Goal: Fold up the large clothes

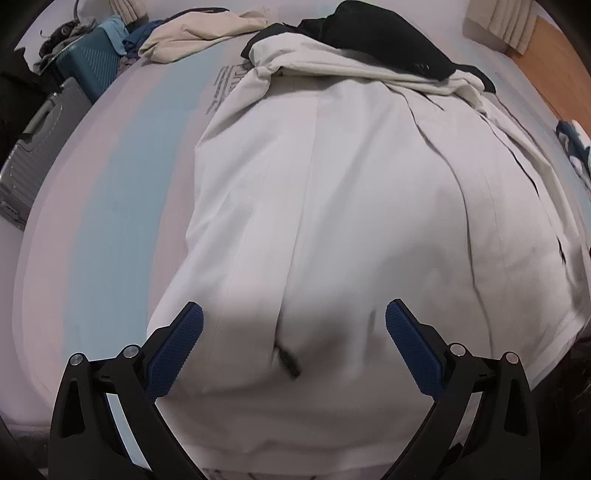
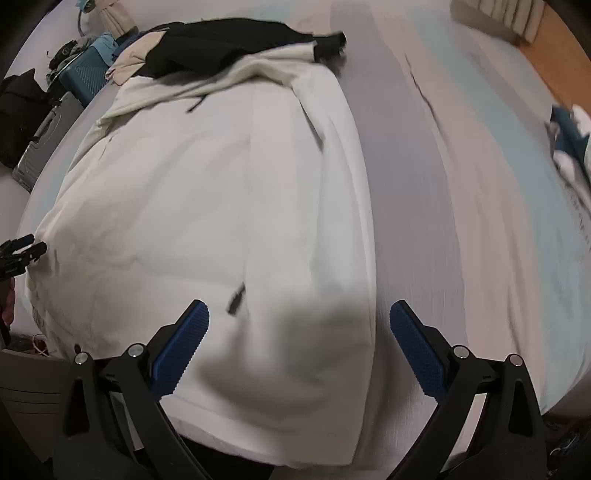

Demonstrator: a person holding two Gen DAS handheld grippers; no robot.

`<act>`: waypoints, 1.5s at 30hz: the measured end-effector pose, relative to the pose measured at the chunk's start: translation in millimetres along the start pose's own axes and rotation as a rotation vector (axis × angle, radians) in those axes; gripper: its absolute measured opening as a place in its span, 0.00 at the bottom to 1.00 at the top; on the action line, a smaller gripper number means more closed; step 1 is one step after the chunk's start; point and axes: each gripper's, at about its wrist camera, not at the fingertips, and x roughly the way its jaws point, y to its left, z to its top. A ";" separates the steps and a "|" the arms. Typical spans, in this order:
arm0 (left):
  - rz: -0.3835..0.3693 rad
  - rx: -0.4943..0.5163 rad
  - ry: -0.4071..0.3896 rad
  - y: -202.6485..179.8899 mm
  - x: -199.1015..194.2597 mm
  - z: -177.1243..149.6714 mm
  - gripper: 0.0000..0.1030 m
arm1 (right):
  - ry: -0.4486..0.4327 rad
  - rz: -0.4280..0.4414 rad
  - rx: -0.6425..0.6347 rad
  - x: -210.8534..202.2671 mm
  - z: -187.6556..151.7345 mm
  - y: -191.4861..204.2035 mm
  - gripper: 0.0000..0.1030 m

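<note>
Two grippers, both with jaws spread wide and nothing between the blue pads. I've got the left gripper hovering over the near end of the white garment, which fills the centre of that frame. My right gripper sits over the garment's right edge, lower centre of its frame, straddling the hem line where the cloth meets the bed sheet.

The garment lies lengthwise on the bed, mostly flat, with long straight creases running away from me. Its far end is bunched under a black garment, upper centre. A cream garment lies at upper left, well apart. A small dark tab or drawstring sits near the bottom of the white cloth.

My read: I'm about to take the near hem. To do it well I'd pinch both near corners low and symmetric, catching every layer, then carry the hem toward the far end. The black piece likely needs clearing first.

The white fabric looks thin, smooth and limp, so it will sag and slip. The sheet is matte with pale blue and lilac stripes. Suitcases at upper left are hard-shelled and ribbed.
</note>
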 end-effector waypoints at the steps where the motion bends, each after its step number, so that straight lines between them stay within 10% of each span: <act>1: -0.003 0.005 0.007 1.3 0.8 -3.7 0.94 | 0.020 0.006 0.001 3.1 -4.9 -2.9 0.91; 14: 0.001 0.012 0.007 18.9 -3.7 -35.6 0.94 | 0.133 0.048 0.033 32.1 -39.7 -11.2 0.79; 22: 0.007 0.011 0.043 34.0 1.7 -37.8 0.94 | 0.157 0.021 0.089 38.9 -45.2 -17.5 0.50; 37: 0.017 -0.119 0.078 81.6 11.7 -50.9 0.95 | 0.154 -0.008 0.118 45.2 -61.5 -31.9 0.62; 45: -0.084 -0.077 0.104 75.2 13.4 -55.3 0.55 | 0.144 0.003 0.109 44.9 -63.5 -28.2 0.58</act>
